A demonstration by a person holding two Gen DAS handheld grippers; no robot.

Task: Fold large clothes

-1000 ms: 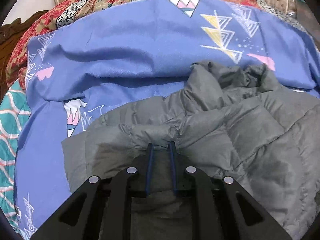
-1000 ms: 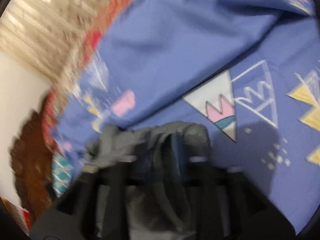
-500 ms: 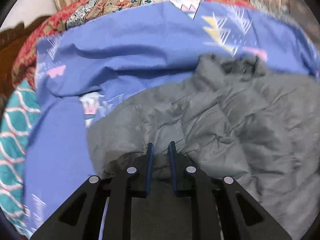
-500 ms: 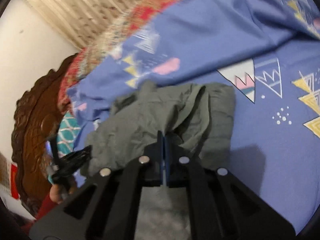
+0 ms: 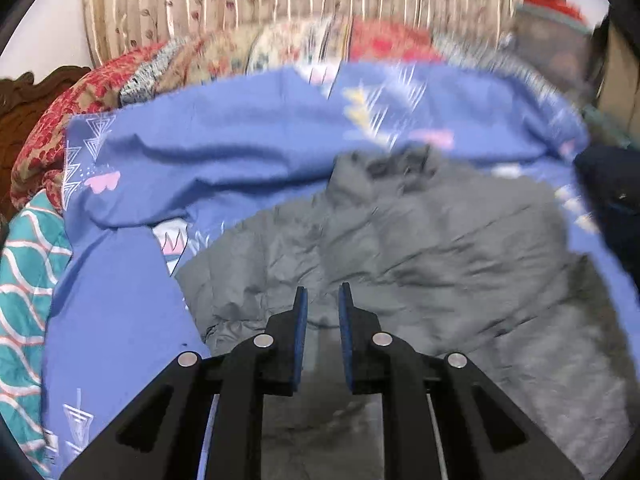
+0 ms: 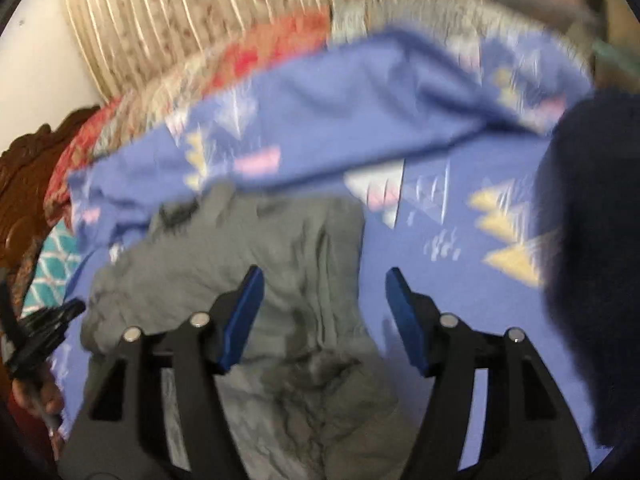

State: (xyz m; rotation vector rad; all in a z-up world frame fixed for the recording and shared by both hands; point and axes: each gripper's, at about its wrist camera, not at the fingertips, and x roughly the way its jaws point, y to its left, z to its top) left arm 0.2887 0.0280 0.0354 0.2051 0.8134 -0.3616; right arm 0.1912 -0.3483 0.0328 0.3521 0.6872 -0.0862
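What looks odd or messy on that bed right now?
The grey quilted jacket lies rumpled on the blue patterned sheet, its collar end bunched rather than flat. The sheet itself is heaped in a ridge behind it. Nothing looks torn or spilled, though both views are blurred.

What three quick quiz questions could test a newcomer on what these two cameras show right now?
1. True or false: the right gripper has its fingers spread wide apart.
2. What does the grey jacket lie on? A) the blue patterned sheet B) a wooden floor C) a glass table
3. Fill in: the left gripper has a narrow gap between its fingers and points at the ______.

Key: 1 true; 2 A; 3 grey jacket.
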